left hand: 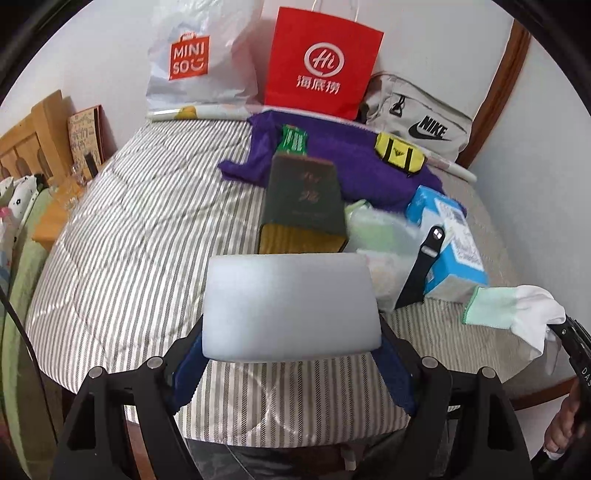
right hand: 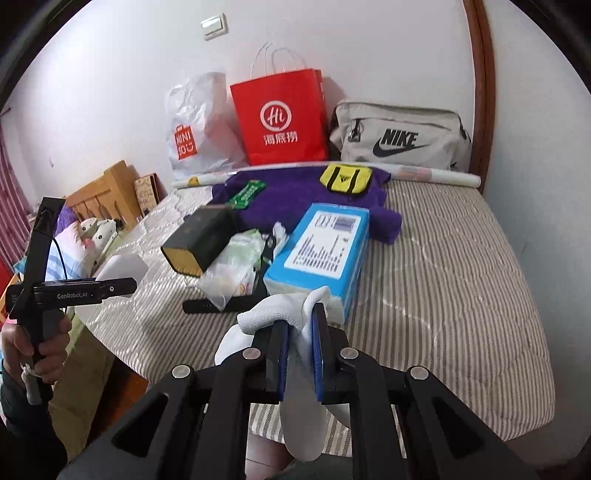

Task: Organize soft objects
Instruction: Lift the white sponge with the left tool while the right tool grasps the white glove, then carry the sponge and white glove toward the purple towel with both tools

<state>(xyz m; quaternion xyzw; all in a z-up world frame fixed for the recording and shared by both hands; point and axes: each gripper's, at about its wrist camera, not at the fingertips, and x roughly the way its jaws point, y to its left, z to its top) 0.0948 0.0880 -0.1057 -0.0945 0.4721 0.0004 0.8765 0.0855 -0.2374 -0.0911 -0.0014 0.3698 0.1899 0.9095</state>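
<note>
Where the right gripper (right hand: pixel 300 325) clamps it, the white glove (right hand: pixel 273 314) hides.

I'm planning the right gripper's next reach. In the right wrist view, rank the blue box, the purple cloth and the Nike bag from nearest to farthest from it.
1. Blue box, just ahead of the right gripper.
2. Purple cloth, mid-bed behind the box.
3. Nike bag, against the far wall.

Plain white walls (right hand: pixel 369 44) w/ a light switch (right hand: pixel 214 25) high up. Dark wood door frame (right hand: pixel 484 88) stood at rt. Bed w/ grey-striped cover (left hand: pixel 147 236) filled the room; wooden headboard (left hand: pixel 33 136) at left. Pink striped curtain (right hand: pixel 11 206) at far left.
</note>
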